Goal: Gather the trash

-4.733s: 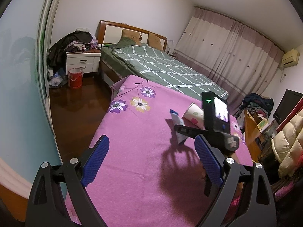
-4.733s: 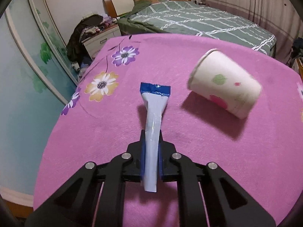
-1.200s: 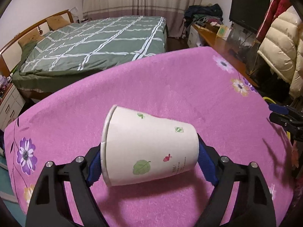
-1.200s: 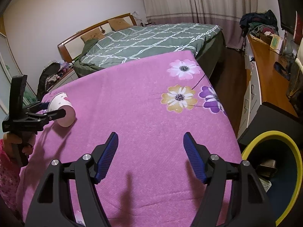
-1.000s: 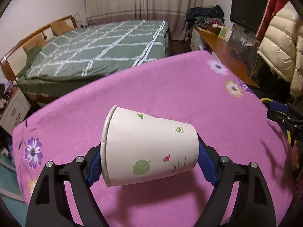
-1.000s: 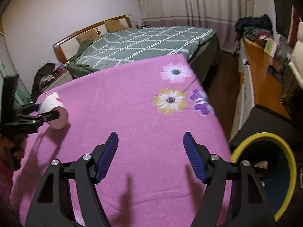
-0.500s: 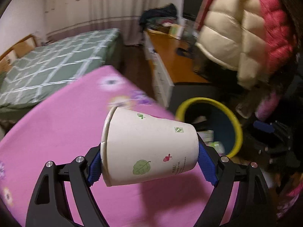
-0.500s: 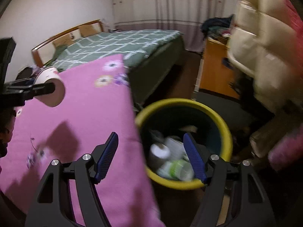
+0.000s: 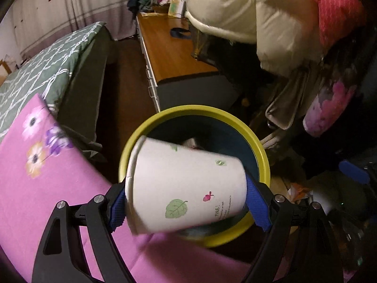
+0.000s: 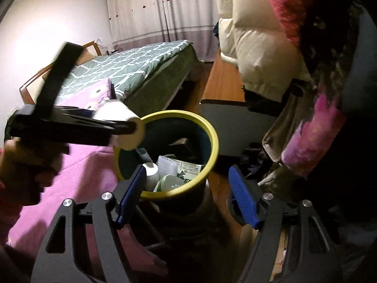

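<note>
A: Bin (image 9: 256,141) contents mostly hidden by cup (image 9: 186,186) in left view; trash inside blurred.

B: Left claw (image 9: 186,202) jaws just widened w/ cup between pads, above the bin; contact can't be told. Right claw (image 10: 188,193) released, empty. "FINE!" read on cup.

The left gripper (image 9: 186,202) points down over the yellow-rimmed trash bin (image 9: 264,158), with a white paper cup (image 9: 183,188) lying sideways between its blue pads (image 9: 256,207). Its jaws have just been opening, and the cup, rim to the left and blurred, shows a gap at the right pad. The bin stands just beside the pink flowered cloth (image 9: 35,188). Beyond lie a green checked bed (image 9: 47,54), a wooden desk (image 9: 169,49) and a cream puffer jacket (image 9: 247,16)
</note>
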